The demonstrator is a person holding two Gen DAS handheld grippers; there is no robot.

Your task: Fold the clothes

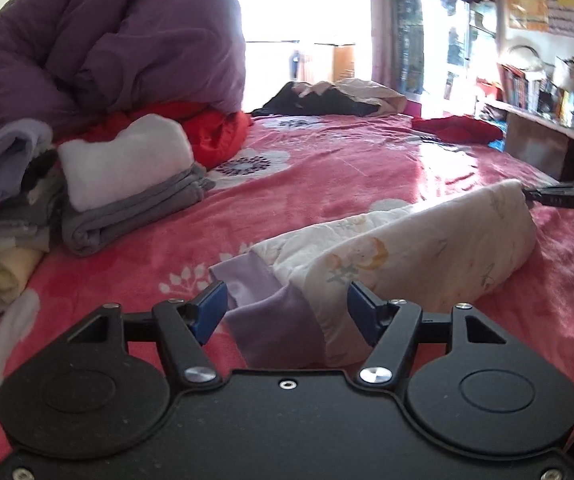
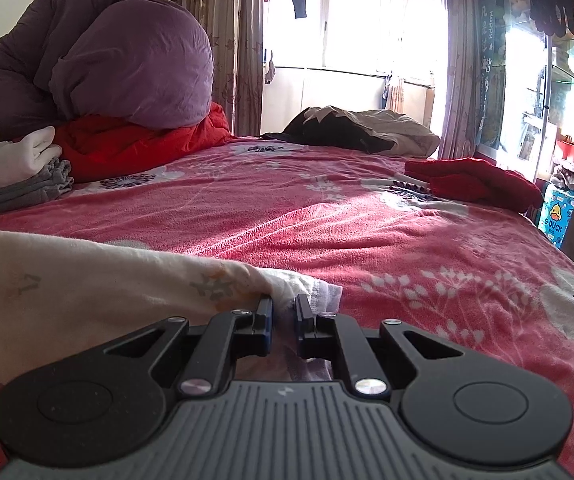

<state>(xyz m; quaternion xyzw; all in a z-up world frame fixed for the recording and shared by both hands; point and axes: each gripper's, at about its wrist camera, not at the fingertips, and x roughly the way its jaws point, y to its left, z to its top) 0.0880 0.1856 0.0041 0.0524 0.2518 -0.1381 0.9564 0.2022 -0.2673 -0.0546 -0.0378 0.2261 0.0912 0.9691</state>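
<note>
Now left hand-held gripper (image 1: 287, 304) open w/ garment (image 1: 407, 248) between, right hand-held gripper (image 2: 284, 316) clamped on hem

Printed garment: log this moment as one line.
garment: printed garment on bed | left gripper: open, astride lilac cuff | right gripper: shut on hem

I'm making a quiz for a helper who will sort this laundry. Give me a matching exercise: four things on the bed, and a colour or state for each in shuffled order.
Things:
1. left gripper
2. right gripper
3. towel
4. quilt

States:
A. purple, bunched up high
B. shut on the cream garment
C. white, folded on grey cloth
D. open, lilac cuff between its pads

Pairs: 1-D, 2-B, 3-C, 4-A
</note>
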